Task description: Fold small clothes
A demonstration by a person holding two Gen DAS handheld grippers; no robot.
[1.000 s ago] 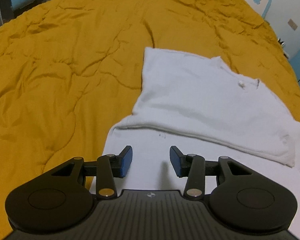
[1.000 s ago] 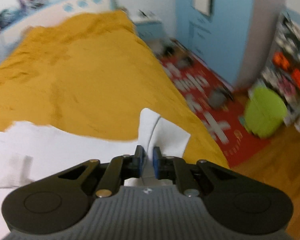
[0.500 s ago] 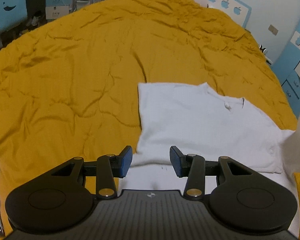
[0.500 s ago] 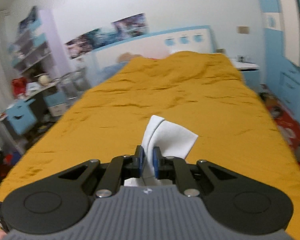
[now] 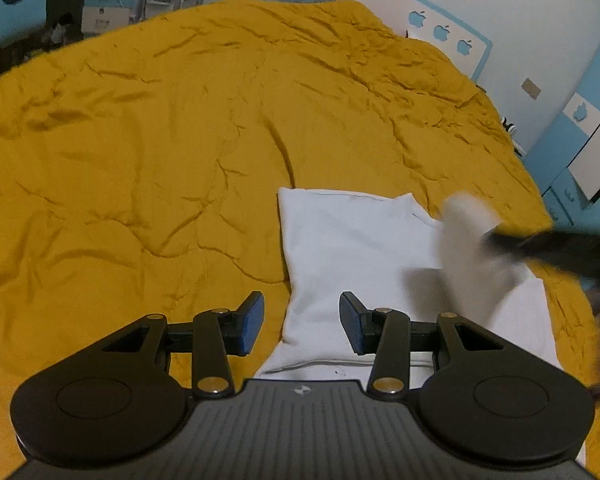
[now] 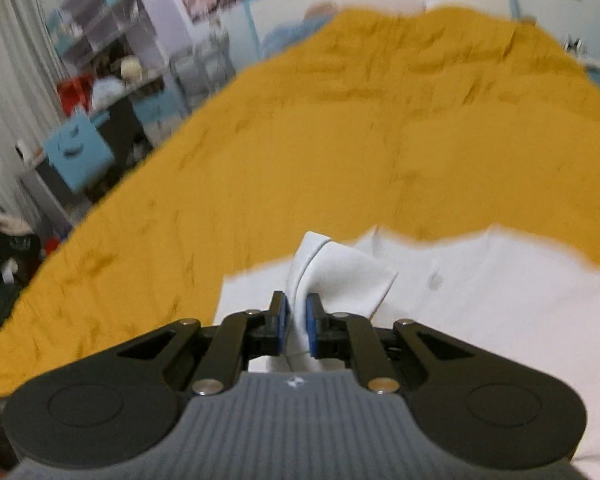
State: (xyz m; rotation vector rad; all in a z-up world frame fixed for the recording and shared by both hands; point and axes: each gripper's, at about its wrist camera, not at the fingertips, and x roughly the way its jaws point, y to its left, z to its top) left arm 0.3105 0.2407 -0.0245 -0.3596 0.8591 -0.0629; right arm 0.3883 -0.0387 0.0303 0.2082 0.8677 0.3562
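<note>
One white shirt lies partly folded on the yellow bedspread of the bed. The right claw is pressed together on a raised flap of the shirt, held clear of the bed, apparently so that it can be carried across the body of the garment as the next fold. The left claw is spread and grips nothing, hovering over the near left edge of the shirt, probably ready to pin or take that edge; two claws and one garment are in view.

left tool open, empty | white garment on yellow bedspread
</note>
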